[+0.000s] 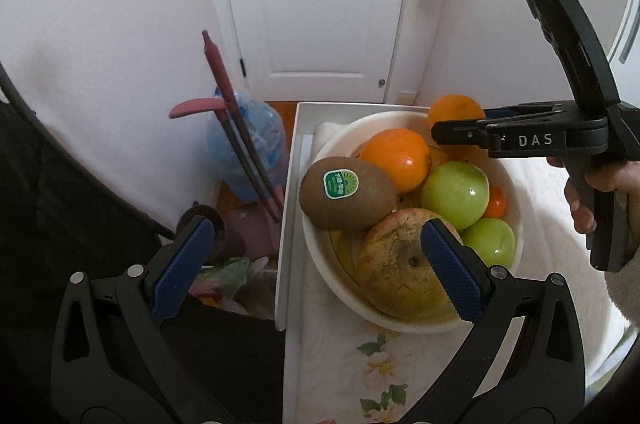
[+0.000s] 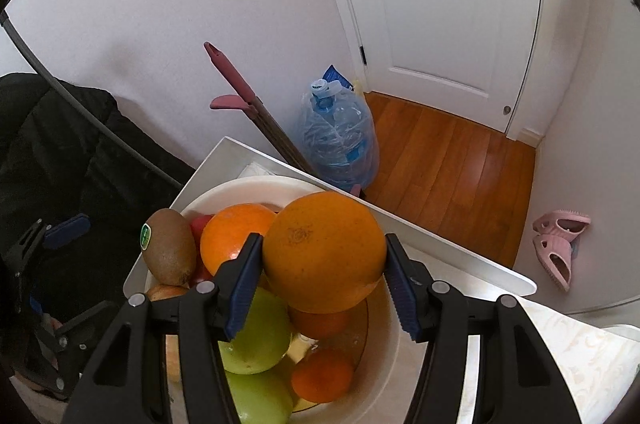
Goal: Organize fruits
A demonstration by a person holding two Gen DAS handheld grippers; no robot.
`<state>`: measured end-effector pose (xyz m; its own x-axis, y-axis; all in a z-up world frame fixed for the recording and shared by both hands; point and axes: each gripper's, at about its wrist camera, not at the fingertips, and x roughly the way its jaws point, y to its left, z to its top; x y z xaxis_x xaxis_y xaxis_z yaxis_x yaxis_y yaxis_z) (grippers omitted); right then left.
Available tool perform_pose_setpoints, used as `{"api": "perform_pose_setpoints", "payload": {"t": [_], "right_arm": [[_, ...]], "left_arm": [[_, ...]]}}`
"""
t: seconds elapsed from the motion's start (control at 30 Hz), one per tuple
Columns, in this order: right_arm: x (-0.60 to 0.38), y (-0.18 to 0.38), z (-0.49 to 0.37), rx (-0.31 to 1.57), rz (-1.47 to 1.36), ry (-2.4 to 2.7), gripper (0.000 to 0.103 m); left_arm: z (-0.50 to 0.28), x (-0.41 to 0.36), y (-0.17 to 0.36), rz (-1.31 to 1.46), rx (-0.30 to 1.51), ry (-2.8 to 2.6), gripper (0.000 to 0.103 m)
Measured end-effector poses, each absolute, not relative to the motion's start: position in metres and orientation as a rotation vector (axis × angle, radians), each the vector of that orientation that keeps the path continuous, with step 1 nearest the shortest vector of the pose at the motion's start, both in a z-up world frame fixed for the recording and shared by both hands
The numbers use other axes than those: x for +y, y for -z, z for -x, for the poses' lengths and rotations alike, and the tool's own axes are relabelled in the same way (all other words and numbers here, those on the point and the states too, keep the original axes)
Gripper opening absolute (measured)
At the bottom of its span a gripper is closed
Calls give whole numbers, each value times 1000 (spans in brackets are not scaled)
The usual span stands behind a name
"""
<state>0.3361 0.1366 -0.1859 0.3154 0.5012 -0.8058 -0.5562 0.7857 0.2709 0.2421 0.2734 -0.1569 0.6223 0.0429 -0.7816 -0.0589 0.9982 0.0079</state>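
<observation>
A: Where are we with the fruit?

B: Our right gripper (image 2: 324,264) has its jaws clamped on the big orange (image 2: 323,251), held over the bowl (image 2: 384,340). Our left gripper (image 1: 316,268) hangs wide open, empty, above the bowl's near edge.

A: And the rest?

B: Kiwi (image 1: 347,193), green apples (image 1: 455,195), and other oranges are piled in the bowl on the desk (image 1: 340,364); we judge most sorting remains.

Both cameras rode on the handheld tools, angled steeply down, close over the white fruit bowl (image 1: 516,224). Each faced the door (image 2: 440,3); both shared the bowl and water jug (image 1: 256,151).
</observation>
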Motion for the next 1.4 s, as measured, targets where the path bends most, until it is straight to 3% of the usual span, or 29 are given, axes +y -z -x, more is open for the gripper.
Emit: {"api": "perform_pose_setpoints", "payload": {"t": [0.07, 0.13, 0.2, 0.67, 1.4], "right_arm": [[138, 188, -336, 1049, 69, -688, 56], [138, 186, -335, 1036, 53, -687, 65], [137, 182, -334, 1016, 40, -679, 88], [120, 150, -300, 960, 32, -626, 88], [-36, 14, -125, 750, 5, -264, 89]], "left_arm": [[-241, 273, 157, 17, 899, -54, 103], [-241, 273, 158, 15, 901, -48, 103], [-241, 273, 158, 17, 900, -39, 103], [-224, 260, 134, -27, 861, -48, 103], [-114, 139, 5, 19, 617, -53, 103]]}}
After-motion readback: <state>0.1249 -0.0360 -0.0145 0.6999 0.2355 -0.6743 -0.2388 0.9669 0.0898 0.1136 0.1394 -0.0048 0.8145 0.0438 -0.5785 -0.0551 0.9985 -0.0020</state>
